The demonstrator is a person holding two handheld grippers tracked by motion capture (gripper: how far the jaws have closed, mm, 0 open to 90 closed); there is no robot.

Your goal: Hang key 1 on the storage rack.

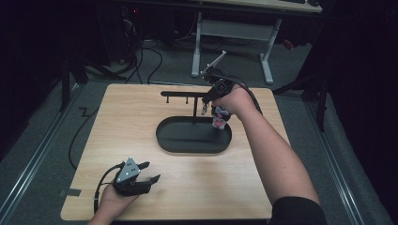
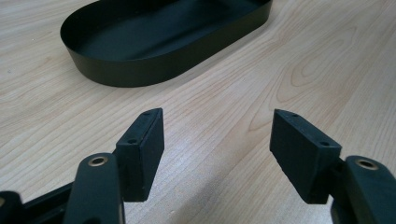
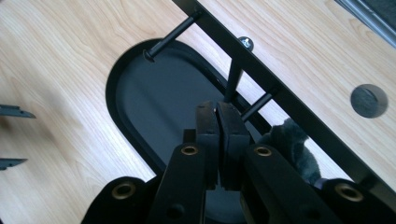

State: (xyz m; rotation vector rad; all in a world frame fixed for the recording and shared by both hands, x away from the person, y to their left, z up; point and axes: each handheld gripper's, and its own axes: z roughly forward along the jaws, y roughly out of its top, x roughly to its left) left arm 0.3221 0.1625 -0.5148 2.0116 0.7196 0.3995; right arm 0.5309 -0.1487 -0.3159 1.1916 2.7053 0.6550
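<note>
1. Black oval tray: shallow, dark metal, lying flat at the middle of the table. In the left hand-held gripper view its near wall shows beyond the jaws, well apart from them.
2. Black rack: a thin post rising from the tray's far part and carrying a horizontal bar with short pegs. In the right hand-held gripper view the bar runs diagonally and one peg juts out over the tray.
3. Small grey furry item: hanging or held below the right hand, over the tray's far right end; a grey tuft shows just beside the jaws in the right hand-held gripper view. What it is cannot be told.
4. Right hand-held gripper: raised at the right end of the bar. Its jaws are pressed together pad against pad; whether anything thin is caught between them cannot be told.
5. Left hand-held gripper: low over the table's near left part, well apart from the tray. Its jaws stand wide apart with bare wood between them.
</note>
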